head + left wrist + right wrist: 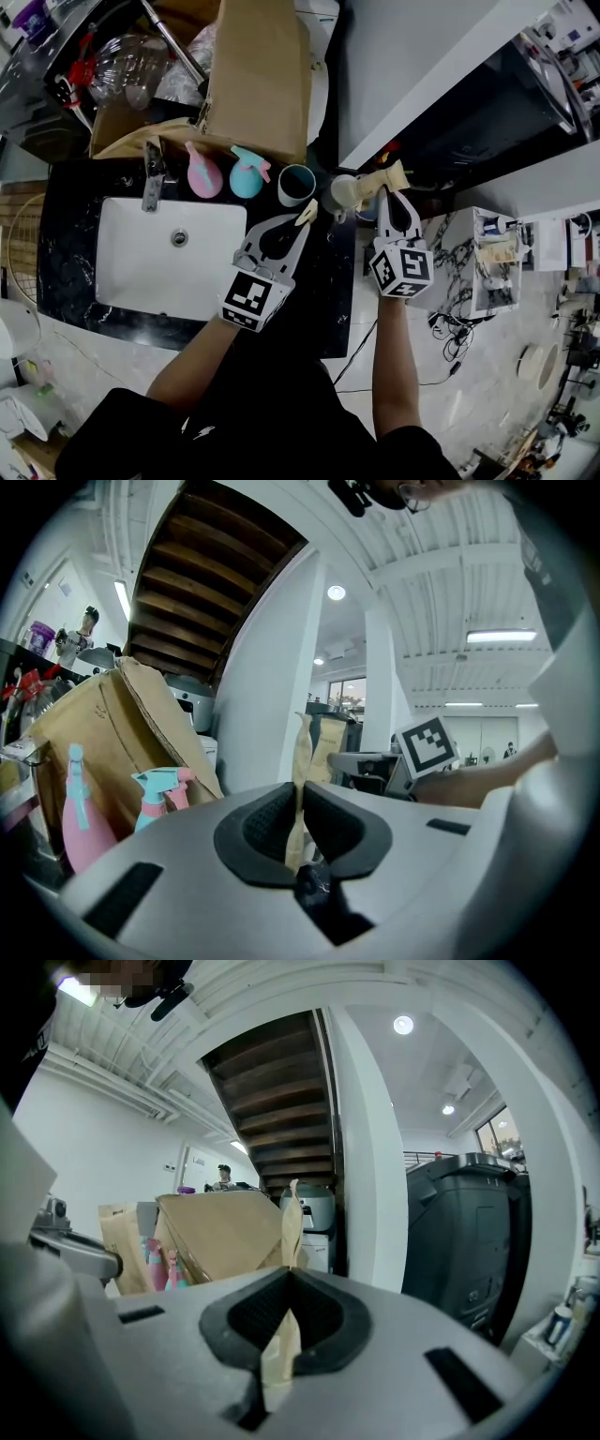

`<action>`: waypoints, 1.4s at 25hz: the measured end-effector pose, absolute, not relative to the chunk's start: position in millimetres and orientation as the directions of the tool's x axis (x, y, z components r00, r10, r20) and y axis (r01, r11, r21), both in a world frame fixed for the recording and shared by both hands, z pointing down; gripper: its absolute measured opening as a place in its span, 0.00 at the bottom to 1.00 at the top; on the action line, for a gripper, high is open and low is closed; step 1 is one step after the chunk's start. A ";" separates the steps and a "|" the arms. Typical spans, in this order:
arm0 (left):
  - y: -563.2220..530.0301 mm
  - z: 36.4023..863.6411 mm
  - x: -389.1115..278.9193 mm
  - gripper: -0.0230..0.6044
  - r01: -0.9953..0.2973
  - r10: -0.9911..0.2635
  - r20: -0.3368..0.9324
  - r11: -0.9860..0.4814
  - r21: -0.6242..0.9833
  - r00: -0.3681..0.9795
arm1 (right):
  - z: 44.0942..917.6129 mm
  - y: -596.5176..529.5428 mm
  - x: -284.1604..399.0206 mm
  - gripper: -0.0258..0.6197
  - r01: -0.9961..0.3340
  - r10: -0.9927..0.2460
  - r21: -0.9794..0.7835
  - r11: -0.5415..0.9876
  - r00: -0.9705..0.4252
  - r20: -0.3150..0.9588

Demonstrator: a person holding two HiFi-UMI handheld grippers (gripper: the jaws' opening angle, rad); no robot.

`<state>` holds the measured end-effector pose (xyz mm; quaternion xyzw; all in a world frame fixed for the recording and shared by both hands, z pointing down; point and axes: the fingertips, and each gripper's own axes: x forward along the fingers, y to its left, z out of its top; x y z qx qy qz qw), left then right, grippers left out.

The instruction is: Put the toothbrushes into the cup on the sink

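So, barely started: left claw (300, 794) pinched one wooden toothbrush (300, 747), right claw (289, 1279) pinched a second toothbrush (292, 1218), and the cup (297, 185) just past them looked empty.

I see a white sink (131, 277) in a black counter (70, 220) veined white, a pink spray bottle (203, 175), a teal spray bottle (246, 178), a grey-blue cup (296, 187), and a cream left toothbrush (300, 757) and right toothbrush (292, 1218).

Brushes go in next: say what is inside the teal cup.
Inside the round teal cup only dark interior shows, nothing sticking out; its bottom is hidden in shadow.
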<state>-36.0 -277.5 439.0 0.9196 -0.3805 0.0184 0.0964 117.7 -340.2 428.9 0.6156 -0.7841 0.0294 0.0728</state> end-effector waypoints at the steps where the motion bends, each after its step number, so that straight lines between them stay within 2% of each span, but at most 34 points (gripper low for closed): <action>1: -278.0 439.3 -36.1 0.09 -0.705 -0.697 0.108 -0.690 0.163 0.708 | 430.7 -341.0 118.7 0.04 -0.970 -0.961 0.048 0.239 -0.229 0.155; 35: -278.1 446.8 -45.6 0.09 -0.735 -0.724 0.129 -0.660 0.157 0.677 | 476.0 -350.1 111.4 0.05 -0.950 -0.939 0.143 0.277 -0.236 0.251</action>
